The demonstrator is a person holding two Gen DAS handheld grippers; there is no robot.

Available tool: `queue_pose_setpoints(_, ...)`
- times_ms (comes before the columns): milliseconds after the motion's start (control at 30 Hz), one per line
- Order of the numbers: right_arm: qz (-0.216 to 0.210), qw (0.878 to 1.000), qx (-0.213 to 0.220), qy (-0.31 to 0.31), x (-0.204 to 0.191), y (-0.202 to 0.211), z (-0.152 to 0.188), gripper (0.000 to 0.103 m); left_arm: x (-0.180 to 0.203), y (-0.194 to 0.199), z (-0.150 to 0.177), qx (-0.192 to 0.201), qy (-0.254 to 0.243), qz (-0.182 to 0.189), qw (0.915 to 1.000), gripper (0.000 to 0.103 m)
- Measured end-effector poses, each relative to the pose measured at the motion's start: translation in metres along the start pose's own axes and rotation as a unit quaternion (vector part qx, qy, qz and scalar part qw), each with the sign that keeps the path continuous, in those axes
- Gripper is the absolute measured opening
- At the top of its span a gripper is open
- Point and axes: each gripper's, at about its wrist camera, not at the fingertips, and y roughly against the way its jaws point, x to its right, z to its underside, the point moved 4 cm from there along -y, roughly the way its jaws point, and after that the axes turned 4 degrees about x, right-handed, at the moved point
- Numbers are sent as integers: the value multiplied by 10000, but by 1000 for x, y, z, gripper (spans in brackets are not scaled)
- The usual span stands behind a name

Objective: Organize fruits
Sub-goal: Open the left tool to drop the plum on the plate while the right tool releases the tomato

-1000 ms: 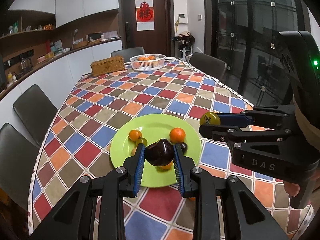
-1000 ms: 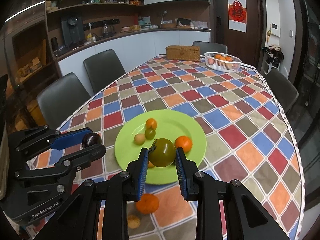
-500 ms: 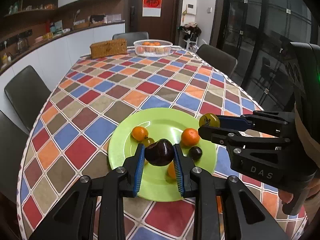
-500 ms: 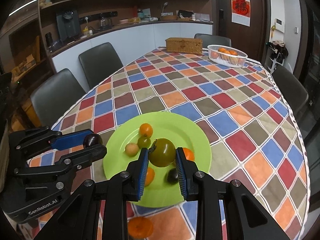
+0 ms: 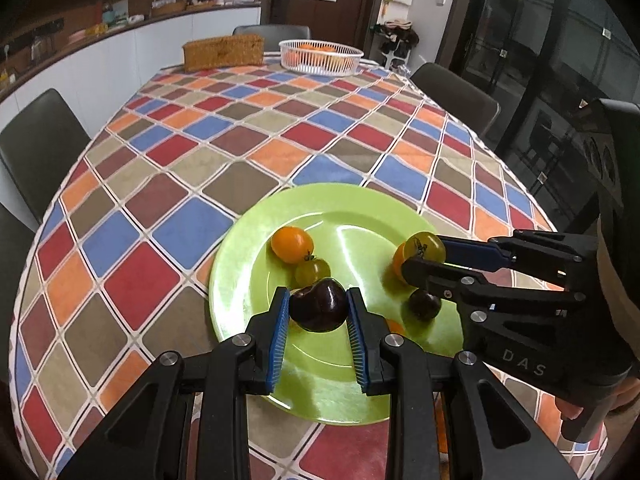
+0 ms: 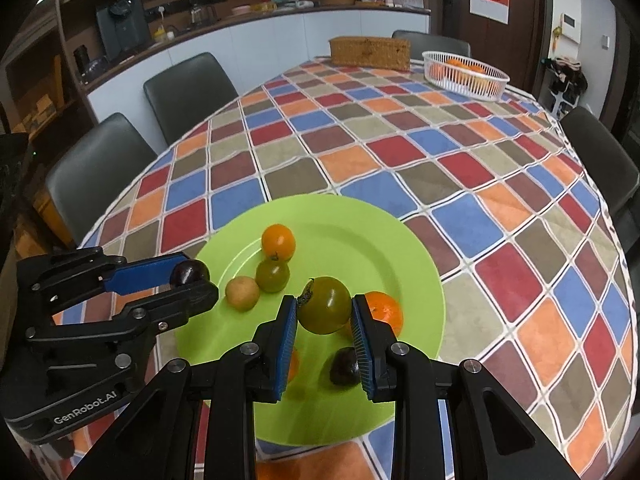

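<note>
A dark purple plum (image 5: 319,310) is clamped between the blue pads of the left tool (image 5: 318,322), held above the near part of the green plate (image 5: 240,256). A green tomato (image 6: 325,310) is gripped in the same way by the right tool (image 6: 324,330), over the plate's near right part. On the plate, a small dark fruit (image 6: 345,366) is seen just beneath the right tool, with a mandarin (image 6: 385,312) just beside the tomato on its right. Left of these, a pale tan fruit (image 6: 242,293) and a small green tomato (image 6: 273,275) lie touching or nearly so, and an orange tomato (image 6: 279,242) sits just behind the green one. Another orange fruit (image 6: 272,470), partly hidden by the right tool, lies off the plate at the near edge of the checked worktop (image 6: 400,152). At the far end of the worktop a white basket (image 6: 466,74) holding oranges is noted, with a wicker box (image 6: 370,53) beside it on the left. Dark chairs (image 6: 188,84) are ranged around the worktop.
</note>
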Motion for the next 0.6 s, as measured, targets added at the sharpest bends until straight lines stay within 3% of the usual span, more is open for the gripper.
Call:
queue_pose_setpoints(300, -4, 9999, -128, -99, 3, -9, 3, 29, -2, -8, 4, -170, -9, 2, 9999, 29)
queue_pose_setpoints(467, 17, 9998, -111, -171, 6, -4, 6, 34, -2, -4, 2, -105, -34, -72, 9999, 38)
queue_pose_setpoints(600, 73, 9998, -44, -181, 7, 6, 8, 34, -1, 6, 2, -32, -82, -193, 9998, 39)
